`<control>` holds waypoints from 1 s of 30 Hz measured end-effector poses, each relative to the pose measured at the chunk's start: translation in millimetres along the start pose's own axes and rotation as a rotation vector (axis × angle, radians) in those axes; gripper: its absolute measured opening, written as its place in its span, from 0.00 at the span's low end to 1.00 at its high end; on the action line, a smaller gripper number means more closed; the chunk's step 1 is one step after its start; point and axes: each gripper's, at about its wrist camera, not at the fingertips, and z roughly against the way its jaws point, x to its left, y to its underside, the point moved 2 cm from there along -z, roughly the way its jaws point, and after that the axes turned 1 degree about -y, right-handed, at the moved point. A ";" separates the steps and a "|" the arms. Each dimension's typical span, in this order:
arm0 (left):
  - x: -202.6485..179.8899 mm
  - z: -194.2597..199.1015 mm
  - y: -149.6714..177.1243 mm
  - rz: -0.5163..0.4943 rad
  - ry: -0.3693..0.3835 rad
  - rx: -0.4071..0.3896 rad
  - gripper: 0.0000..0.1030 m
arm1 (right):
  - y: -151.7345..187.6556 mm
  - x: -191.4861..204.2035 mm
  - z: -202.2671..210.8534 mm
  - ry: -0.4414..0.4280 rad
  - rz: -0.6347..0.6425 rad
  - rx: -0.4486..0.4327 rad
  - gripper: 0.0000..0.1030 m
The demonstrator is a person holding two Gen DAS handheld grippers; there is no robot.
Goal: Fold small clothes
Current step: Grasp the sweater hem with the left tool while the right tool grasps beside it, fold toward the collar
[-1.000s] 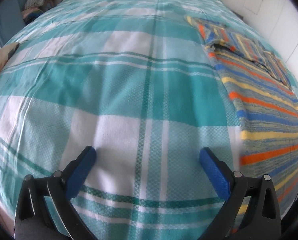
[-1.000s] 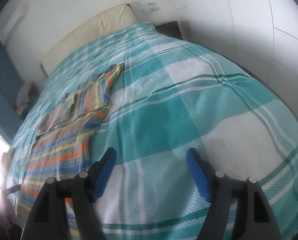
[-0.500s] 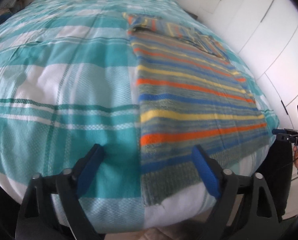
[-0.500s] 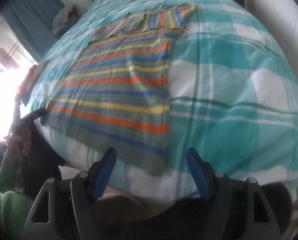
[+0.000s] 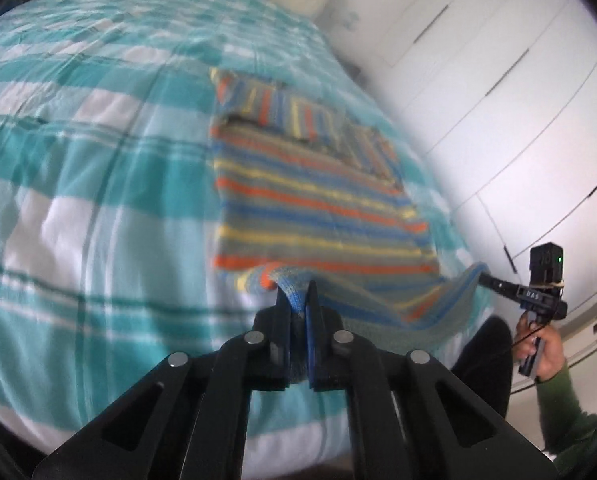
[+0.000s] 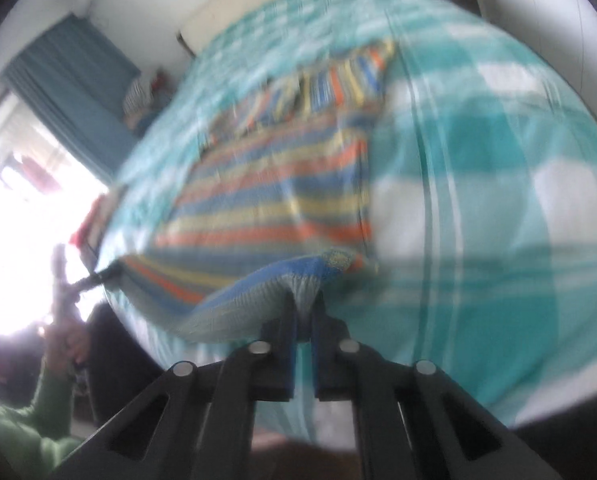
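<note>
A: Where was the garment at that moment?

B: A striped knit sweater [image 5: 318,204] lay flat on the teal-and-white checked bedspread [image 5: 98,184], toward the right side of the bed in the left wrist view, with its sleeves folded across its far end. Its near hem sat at the near edge of the bed.

A: And the claws?

B: The left gripper [image 5: 297,300] had just been closing and was clamped on the near left corner of the hem; a fold of blue and orange knit stood pinched between its fingers. The right gripper [image 6: 305,304] had also just been closing, and it held the near right corner, grey ribbing bunched between its fingers.

A: Was the hem lifted?

B: Yes, both corners were raised off the bedspread, and the hem sagged in a curve between the two claws. The rest of the sweater lay flat.

A: Anything else in view?

B: White wardrobe doors [image 5: 498,80] stood to the right of the bed, a blue curtain [image 6: 70,88] hung at the far left, and a green sleeve [image 5: 570,416] showed behind the right gripper. The right wrist view was blurred.
</note>
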 end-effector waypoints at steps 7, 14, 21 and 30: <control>32.7 -69.5 -114.5 0.104 0.009 -0.144 0.04 | -118.8 -26.6 -60.0 0.033 -0.051 -0.186 0.05; 56.4 -149.5 -195.6 0.153 -0.054 -0.103 0.04 | -210.9 -67.8 -119.2 0.072 -0.143 -0.204 0.05; 80.6 -210.5 -260.6 0.237 -0.109 -0.085 0.07 | -276.6 -111.6 -170.7 0.032 -0.222 -0.204 0.06; 103.3 -189.9 -270.1 0.282 -0.167 -0.110 0.77 | -283.5 -98.2 -152.7 0.091 -0.065 -0.227 0.35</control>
